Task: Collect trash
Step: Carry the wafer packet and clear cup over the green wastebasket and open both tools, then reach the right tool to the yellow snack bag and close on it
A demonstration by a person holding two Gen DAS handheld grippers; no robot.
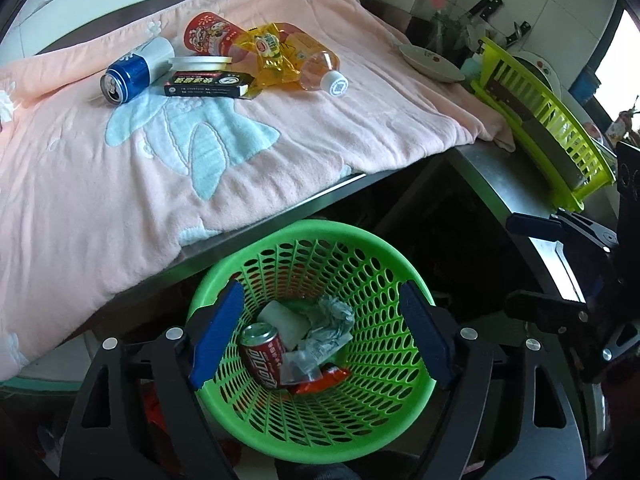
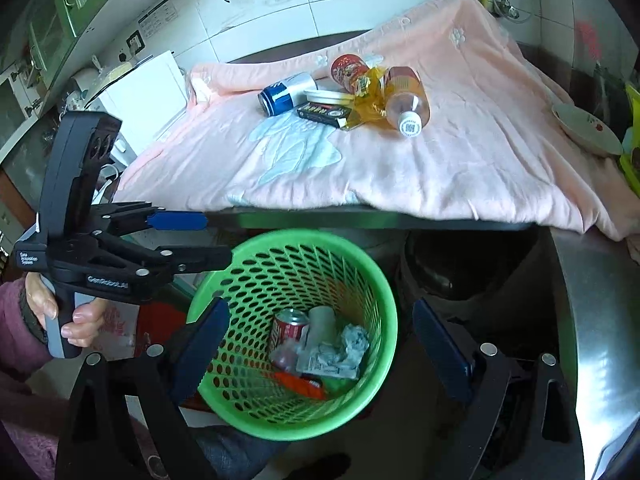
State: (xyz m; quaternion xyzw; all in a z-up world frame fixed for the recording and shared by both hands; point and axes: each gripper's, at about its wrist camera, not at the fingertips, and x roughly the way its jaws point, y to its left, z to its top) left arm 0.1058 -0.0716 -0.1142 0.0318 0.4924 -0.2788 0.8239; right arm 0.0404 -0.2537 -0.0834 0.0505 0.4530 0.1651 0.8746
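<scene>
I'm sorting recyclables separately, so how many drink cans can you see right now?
2. A blue can lies on its side on the pink towel, at the pile's left end. A red can lies inside the green basket. Others could be buried beneath the basket's trash.

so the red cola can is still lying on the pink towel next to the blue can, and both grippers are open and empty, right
Not quite: the red cola can is already in the green basket, as the left wrist view shows. The blue can does lie on the pink towel, and both grippers are open and empty.

Two cans (image 1: 128,76) (image 1: 262,354), one bottle (image 1: 316,70), one basket (image 1: 412,280).
</scene>
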